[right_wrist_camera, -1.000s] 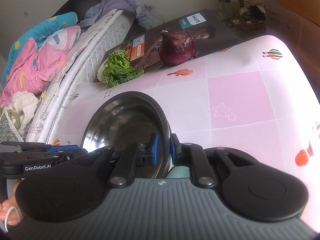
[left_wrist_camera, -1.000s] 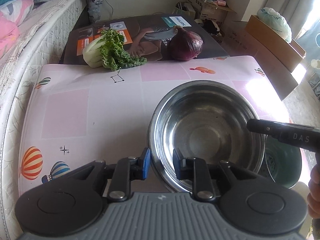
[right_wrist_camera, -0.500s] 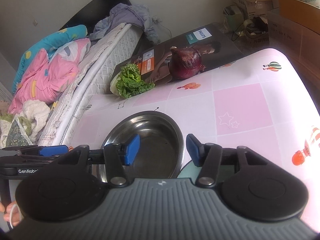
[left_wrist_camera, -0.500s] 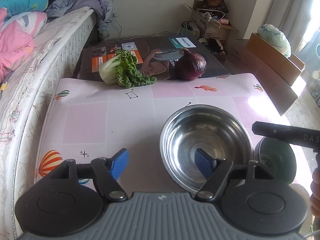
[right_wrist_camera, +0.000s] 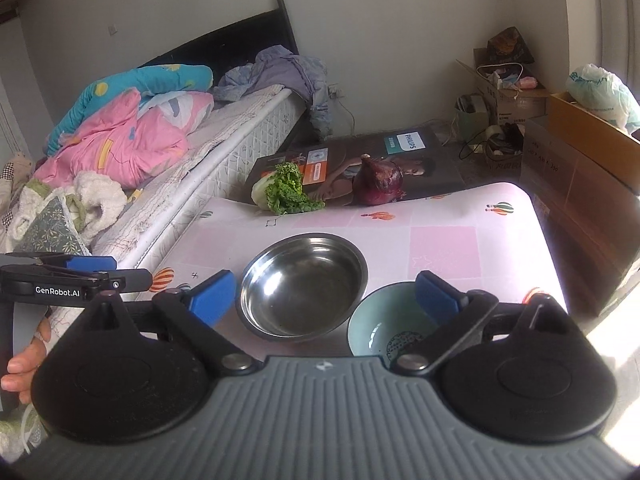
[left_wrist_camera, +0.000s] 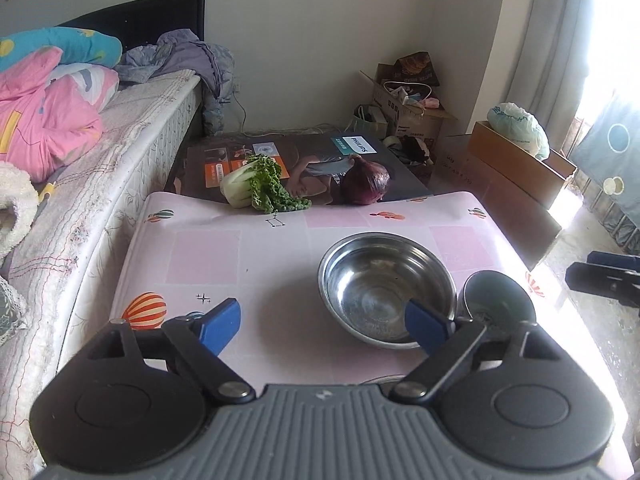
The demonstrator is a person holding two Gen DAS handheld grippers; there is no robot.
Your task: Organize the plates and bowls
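Both grippers hang tilted down above the table (left_wrist_camera: pixel 208 248), left gripper (left_wrist_camera: pixel 322 324) and right gripper (right_wrist_camera: pixel 324 294) opening, nothing between their jaws.

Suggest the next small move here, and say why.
Probably lower the right gripper onto the green bowl rim to nest it in the steel bowl: both sit apart on the table, and both grippers' jaws are opening, empty.

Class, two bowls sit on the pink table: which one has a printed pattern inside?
The smaller pale green ceramic bowl, with a dark dotted motif in its bottom; the larger steel bowl beside it is plain, shiny metal.
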